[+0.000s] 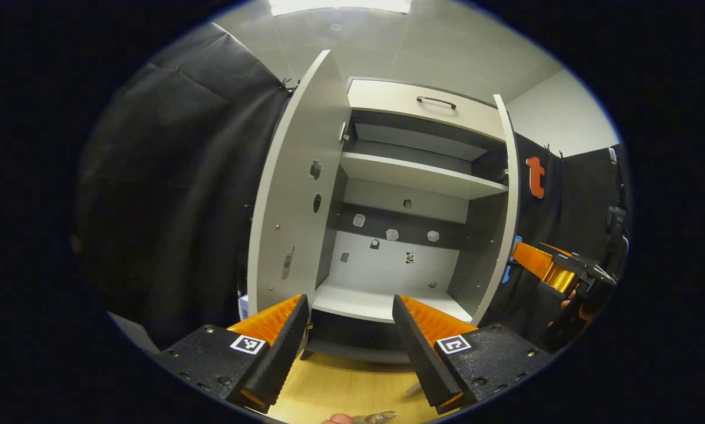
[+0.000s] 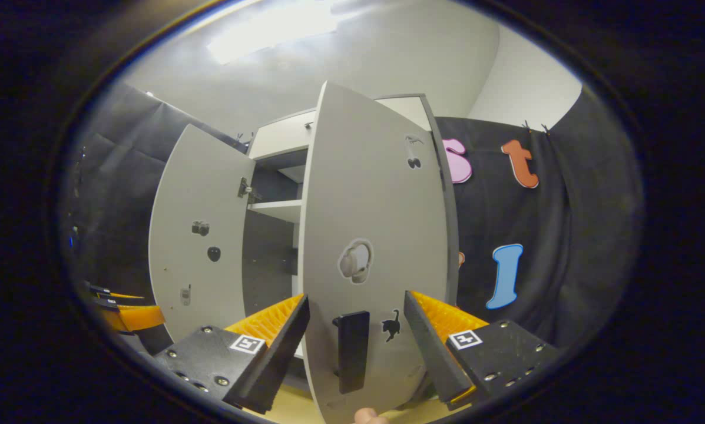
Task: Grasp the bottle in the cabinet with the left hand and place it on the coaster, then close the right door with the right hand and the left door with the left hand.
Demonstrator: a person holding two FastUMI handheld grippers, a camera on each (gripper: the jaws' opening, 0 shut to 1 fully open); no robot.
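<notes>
Grey right door (image 2: 370,247) upright, ajar; right gripper (image 2: 356,347) jaws apart

The right door (image 2: 376,235) is seen edge-on between the spread fingers of the right gripper (image 2: 357,341); its black handle (image 2: 352,350) is not gripped. The left door (image 2: 196,235) is open.

We find no readable words, brands or numbers here. Each finger block of the left gripper (image 1: 350,344) and of the right gripper (image 2: 357,347) carries a small square black-and-white coded marker, a pattern rather than text. The stickers on the right door (image 2: 371,235) and the left door (image 1: 296,194) are pictures without lettering that we can make out.
</notes>
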